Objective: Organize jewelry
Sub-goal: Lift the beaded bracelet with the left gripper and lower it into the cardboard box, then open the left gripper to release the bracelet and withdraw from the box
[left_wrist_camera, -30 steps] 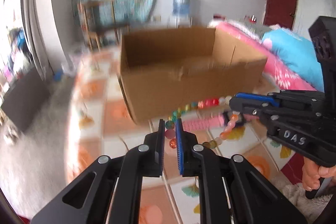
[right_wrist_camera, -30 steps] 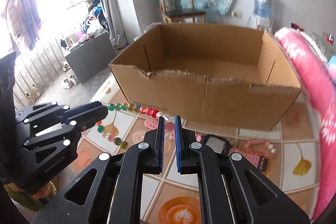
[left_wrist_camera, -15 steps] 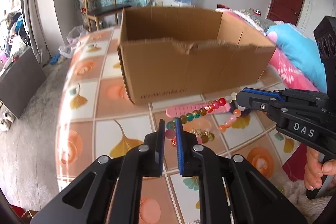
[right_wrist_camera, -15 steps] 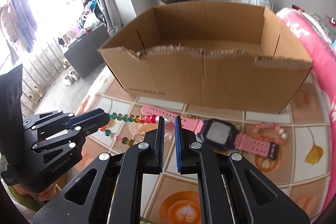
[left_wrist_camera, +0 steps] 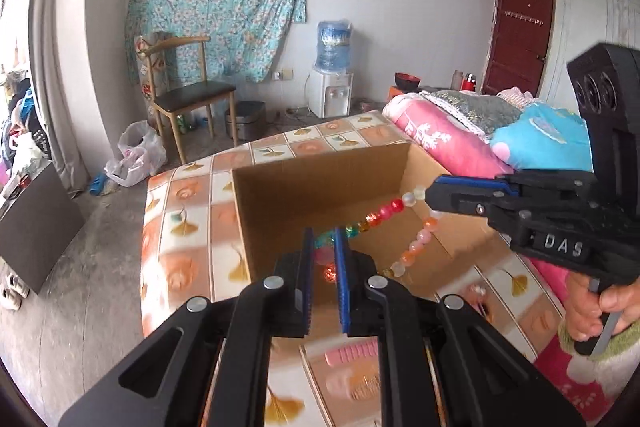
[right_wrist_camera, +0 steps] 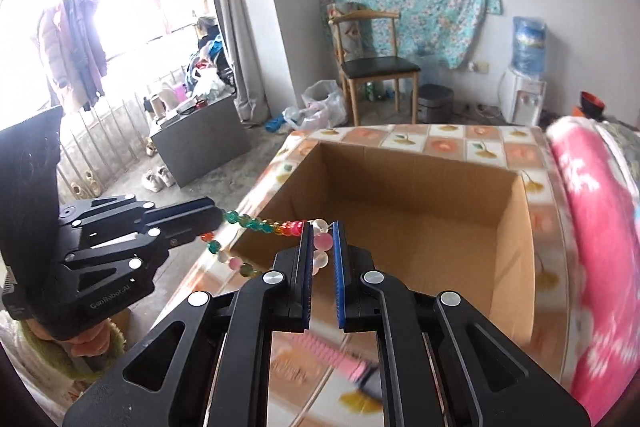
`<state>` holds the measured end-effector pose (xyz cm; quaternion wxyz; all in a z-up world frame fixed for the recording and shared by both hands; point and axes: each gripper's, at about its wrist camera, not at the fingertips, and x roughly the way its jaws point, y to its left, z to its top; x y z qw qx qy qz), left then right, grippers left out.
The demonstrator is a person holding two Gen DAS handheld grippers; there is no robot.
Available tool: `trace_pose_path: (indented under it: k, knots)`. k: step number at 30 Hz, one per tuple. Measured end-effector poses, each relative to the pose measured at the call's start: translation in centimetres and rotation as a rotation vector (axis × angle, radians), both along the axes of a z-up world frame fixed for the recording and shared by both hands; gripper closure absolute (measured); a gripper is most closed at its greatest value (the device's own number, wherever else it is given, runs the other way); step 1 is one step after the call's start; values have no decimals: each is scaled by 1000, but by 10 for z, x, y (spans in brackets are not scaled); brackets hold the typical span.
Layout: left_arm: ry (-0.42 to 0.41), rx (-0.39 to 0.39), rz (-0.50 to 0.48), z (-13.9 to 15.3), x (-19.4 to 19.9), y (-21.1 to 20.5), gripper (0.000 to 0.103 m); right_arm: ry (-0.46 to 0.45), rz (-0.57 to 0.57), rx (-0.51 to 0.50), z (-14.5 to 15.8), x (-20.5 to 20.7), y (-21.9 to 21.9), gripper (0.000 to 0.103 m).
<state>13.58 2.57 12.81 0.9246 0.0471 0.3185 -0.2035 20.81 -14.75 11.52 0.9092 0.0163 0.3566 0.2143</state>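
Beaded bracelet (left_wrist_camera: 380, 217) stretched between left tool (left_wrist_camera: 323, 267), right tool (right_wrist_camera: 322, 259); both clamped

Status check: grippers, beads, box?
Left gripper and right gripper both shut on bead necklace. Necklace stretched above open cardboard box. Nothing blocking.

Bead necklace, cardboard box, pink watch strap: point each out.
bead necklace (left_wrist_camera: 382, 213), left wrist view, red beads of the taut strand.
cardboard box (right_wrist_camera: 420, 187), right wrist view, inner far wall.
pink watch strap (left_wrist_camera: 352, 354), left wrist view, ridged strap end.
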Motion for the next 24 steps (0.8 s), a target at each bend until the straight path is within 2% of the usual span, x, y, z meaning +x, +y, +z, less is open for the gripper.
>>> trace_pose_path:
  k: [4,6,9,11,16,18,19,20,24]
  knots:
    - [90,73,-9,-10,68,-17,93,176,37,10,-18,66,-3,96]
    - [166,144,-14,-28,105,-32,93,292,39,-4,-42,103,-2,96]
    - [251,212,-25,-50,141,-45,93,439,35,-3,-75,146,0,96]
    - [300,288,-22,-66,162,-54,93,516,28,9,-95,168,-1,96]
    - [381,406,-11,-99,193,-64,93,641,10,30,-133,197,-2,95]
    - [396,427,4,-106,199,-61,92,669,4,33,-139,202,-3,89]
    - [412,423,9,-108,201,-59,92,681,-7,35,-142,205,-5,86]
    - [421,415,13,-108,201,-58,91,685,-20,39,-140,206,-8,76]
    - [383,352,17,-88,191,-52,75,639,-31,70,-119,202,-21,72]
